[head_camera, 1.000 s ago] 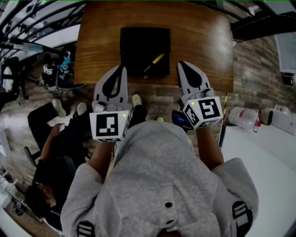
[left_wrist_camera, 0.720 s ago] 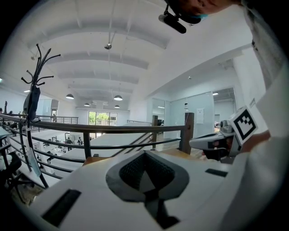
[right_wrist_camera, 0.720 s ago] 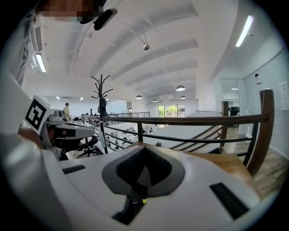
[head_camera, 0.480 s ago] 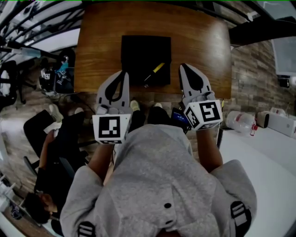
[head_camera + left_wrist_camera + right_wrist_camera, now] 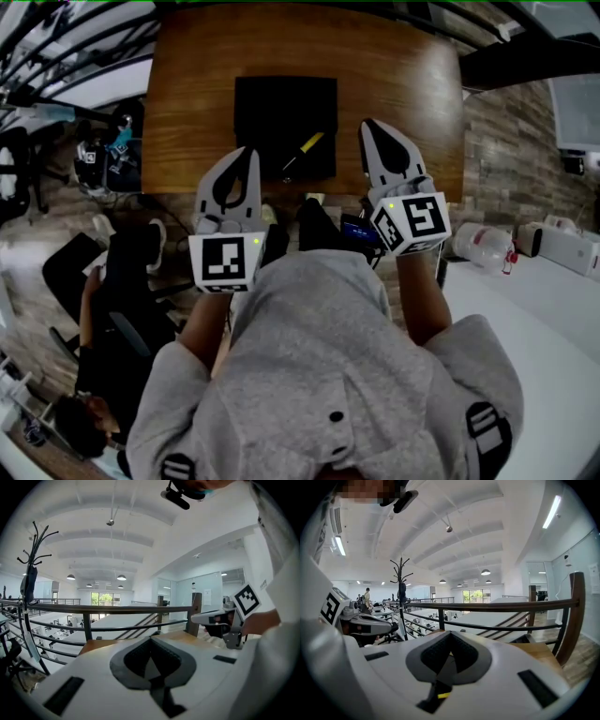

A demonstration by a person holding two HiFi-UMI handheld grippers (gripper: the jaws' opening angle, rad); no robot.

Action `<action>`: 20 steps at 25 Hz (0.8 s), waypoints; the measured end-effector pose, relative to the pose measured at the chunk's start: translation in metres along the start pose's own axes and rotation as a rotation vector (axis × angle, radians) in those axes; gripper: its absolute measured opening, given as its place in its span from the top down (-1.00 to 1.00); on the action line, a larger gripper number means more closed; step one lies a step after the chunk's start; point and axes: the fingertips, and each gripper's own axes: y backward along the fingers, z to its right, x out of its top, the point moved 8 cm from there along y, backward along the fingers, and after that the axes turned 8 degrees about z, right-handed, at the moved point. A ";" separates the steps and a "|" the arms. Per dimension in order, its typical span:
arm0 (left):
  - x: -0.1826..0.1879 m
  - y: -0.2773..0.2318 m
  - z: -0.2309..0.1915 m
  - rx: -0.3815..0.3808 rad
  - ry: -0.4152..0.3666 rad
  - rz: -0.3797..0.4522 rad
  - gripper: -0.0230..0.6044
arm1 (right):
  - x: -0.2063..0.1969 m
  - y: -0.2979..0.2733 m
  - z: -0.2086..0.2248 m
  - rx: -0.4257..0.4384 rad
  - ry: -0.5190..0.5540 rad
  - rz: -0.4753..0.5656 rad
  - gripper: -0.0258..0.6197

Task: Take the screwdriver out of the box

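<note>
A black box [image 5: 281, 112] lies open on the wooden table [image 5: 403, 84]. A screwdriver [image 5: 302, 156] with a yellow and black handle lies slanted in the box's front right corner. In the head view my left gripper [image 5: 251, 151] is shut and empty, its tip over the box's front left part. My right gripper [image 5: 367, 125] is also shut and empty, just right of the box, level with the screwdriver. The left gripper view shows that gripper's closed jaws [image 5: 151, 638] over the table's wood, and the right gripper view shows its own gripper [image 5: 450, 633] the same way.
A dark metal railing [image 5: 487, 605] runs behind the table. A coat rack [image 5: 401, 590] stands to the left. A person sits on a chair [image 5: 103, 309] at the lower left. A white table [image 5: 534, 309] with a bottle [image 5: 483, 246] stands to the right.
Both grippers have moved forward toward the box with the person. The left tip now overlaps the box's front left part. Both jaws stay shut.
</note>
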 end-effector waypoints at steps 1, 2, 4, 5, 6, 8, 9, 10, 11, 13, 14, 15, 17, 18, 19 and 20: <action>-0.001 -0.003 0.001 0.000 -0.003 -0.005 0.88 | 0.001 -0.003 0.002 0.005 0.001 0.001 0.87; -0.002 -0.007 0.001 -0.003 -0.011 -0.009 0.88 | 0.002 -0.006 0.004 0.011 0.005 0.003 0.87; -0.004 -0.015 0.001 -0.012 -0.025 -0.012 0.88 | 0.004 -0.011 0.007 0.020 0.008 0.004 0.87; -0.005 -0.018 0.001 -0.016 -0.026 -0.017 0.88 | 0.004 -0.013 0.008 0.023 0.007 0.001 0.87; -0.006 -0.021 0.001 -0.021 -0.027 -0.025 0.88 | 0.003 -0.015 0.008 0.026 0.005 -0.003 0.87; -0.009 -0.028 0.002 -0.035 -0.026 -0.050 0.88 | 0.002 -0.019 0.010 0.031 0.004 -0.008 0.87; -0.012 -0.032 0.004 -0.043 -0.027 -0.065 0.88 | 0.002 -0.020 0.011 0.032 0.004 -0.008 0.87; -0.016 -0.037 0.006 -0.051 -0.029 -0.082 0.88 | 0.002 -0.020 0.013 0.033 0.003 -0.009 0.87; -0.019 -0.041 0.008 -0.058 -0.032 -0.098 0.88 | 0.001 -0.020 0.015 0.032 0.001 -0.011 0.87; -0.027 -0.050 0.011 -0.069 -0.036 -0.127 0.88 | 0.000 -0.020 0.019 0.028 -0.007 -0.013 0.87; -0.030 -0.056 0.013 -0.077 -0.039 -0.141 0.88 | -0.001 -0.021 0.022 0.025 -0.012 -0.012 0.87; -0.032 -0.061 0.015 -0.086 -0.043 -0.156 0.88 | -0.001 -0.023 0.025 0.024 -0.018 -0.012 0.87; -0.039 -0.072 0.019 -0.110 -0.042 -0.189 0.88 | -0.003 -0.026 0.030 0.021 -0.028 -0.013 0.87; -0.044 -0.076 0.021 -0.124 -0.038 -0.208 0.87 | -0.005 -0.027 0.032 0.019 -0.032 -0.014 0.87; -0.049 -0.081 0.023 -0.140 -0.033 -0.230 0.86 | -0.007 -0.029 0.034 0.017 -0.035 -0.016 0.87; -0.054 -0.085 0.024 -0.157 -0.029 -0.251 0.80 | -0.009 -0.031 0.035 0.016 -0.036 -0.017 0.87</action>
